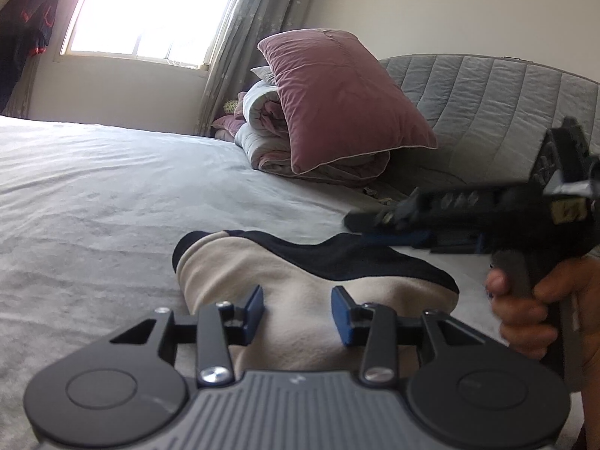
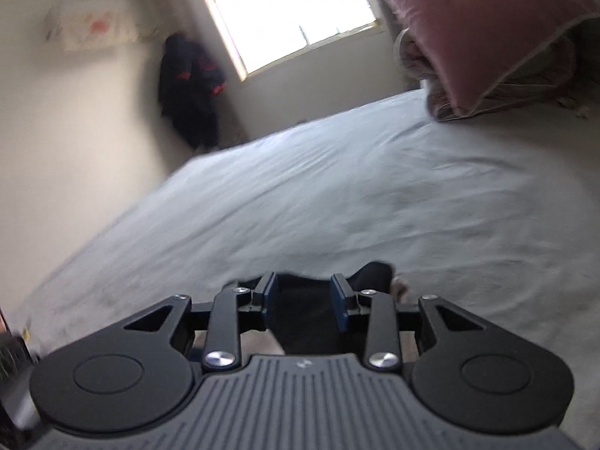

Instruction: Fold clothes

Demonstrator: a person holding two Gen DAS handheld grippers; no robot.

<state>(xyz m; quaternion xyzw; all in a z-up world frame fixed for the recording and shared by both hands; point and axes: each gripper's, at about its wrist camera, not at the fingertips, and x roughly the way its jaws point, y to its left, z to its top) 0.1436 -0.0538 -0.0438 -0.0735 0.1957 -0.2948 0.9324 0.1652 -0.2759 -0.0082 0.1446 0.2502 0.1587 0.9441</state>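
A folded cream and black garment (image 1: 300,285) lies on the grey bedsheet (image 1: 112,206). My left gripper (image 1: 298,309) is open, its blue pads (image 1: 256,304) apart just above the cream part. My right gripper (image 1: 378,221) shows in the left wrist view from the side, held by a hand (image 1: 540,307), over the garment's black far edge. In the right wrist view the right gripper (image 2: 303,300) is open with the black cloth (image 2: 311,311) between and below its pads (image 2: 339,305). That view is blurred.
A pink pillow (image 1: 345,93) leans on a rolled quilt (image 1: 270,127) against the grey padded headboard (image 1: 487,101). A bright window (image 1: 150,11) and curtain (image 1: 247,37) stand beyond the bed. Dark clothes (image 2: 191,90) hang in the room corner.
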